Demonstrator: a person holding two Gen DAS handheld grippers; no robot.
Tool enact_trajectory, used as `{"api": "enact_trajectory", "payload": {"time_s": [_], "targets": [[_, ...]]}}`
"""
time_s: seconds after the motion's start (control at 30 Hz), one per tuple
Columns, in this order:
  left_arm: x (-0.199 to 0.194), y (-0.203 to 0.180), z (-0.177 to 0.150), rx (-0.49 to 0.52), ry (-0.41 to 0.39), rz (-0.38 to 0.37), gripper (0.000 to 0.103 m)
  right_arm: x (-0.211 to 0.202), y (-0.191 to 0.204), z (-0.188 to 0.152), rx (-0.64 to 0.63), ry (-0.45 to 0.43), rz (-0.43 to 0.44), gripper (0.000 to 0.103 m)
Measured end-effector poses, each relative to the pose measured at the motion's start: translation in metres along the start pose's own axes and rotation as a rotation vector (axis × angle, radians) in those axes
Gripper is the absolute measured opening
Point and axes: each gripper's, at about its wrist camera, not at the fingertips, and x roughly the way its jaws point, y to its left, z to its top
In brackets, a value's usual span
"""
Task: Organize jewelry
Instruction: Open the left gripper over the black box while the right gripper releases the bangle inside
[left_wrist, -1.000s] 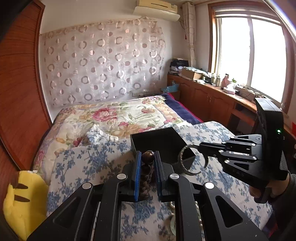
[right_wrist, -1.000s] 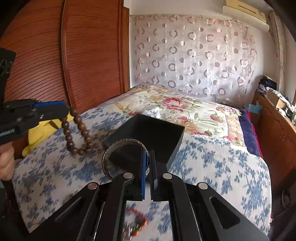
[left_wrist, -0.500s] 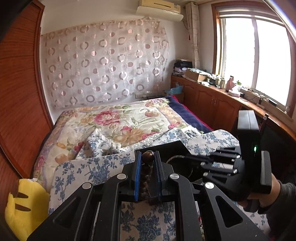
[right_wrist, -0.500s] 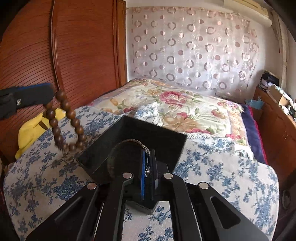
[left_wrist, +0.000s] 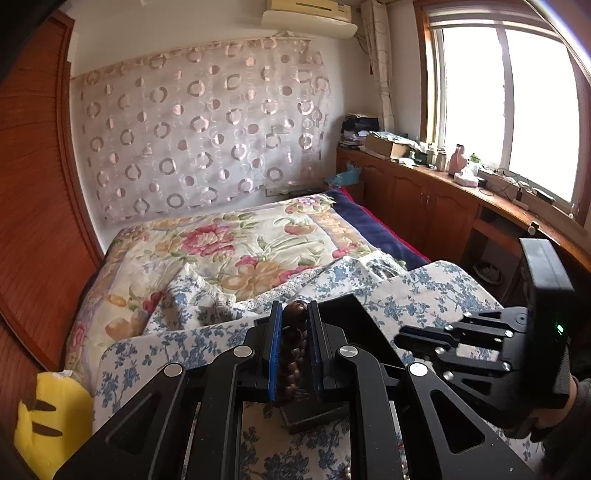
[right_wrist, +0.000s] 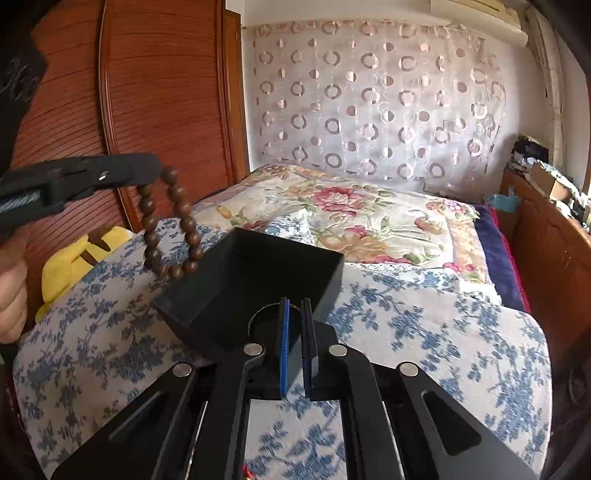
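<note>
Bedroom, floral bed (right_wrist: 424, 332), black box (right_wrist: 258, 280) frame centre. Left gripper (left_wrist: 293, 350) jaws pinch brown bead bracelet (right_wrist: 170, 229), hanging upper left. Right gripper (right_wrist: 295, 347) jaws nearly together over thin bangle (right_wrist: 266, 314) in box.

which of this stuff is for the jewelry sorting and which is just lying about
For the job:
- bead bracelet, held by the left gripper
- metal bangle in the right gripper
- black box

Lying about:
- yellow plush toy
- floral quilt
- tissue box
</note>
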Motion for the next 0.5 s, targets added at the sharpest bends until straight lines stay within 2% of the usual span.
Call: {"api": "enact_trajectory", "payload": {"time_s": [0.5], "targets": [[0.028,-0.016,-0.002,0.023,0.055,-0.005,0.013,-0.029,-0.003,-0.019,0.014,-0.013,-0.004,0.007]]}}
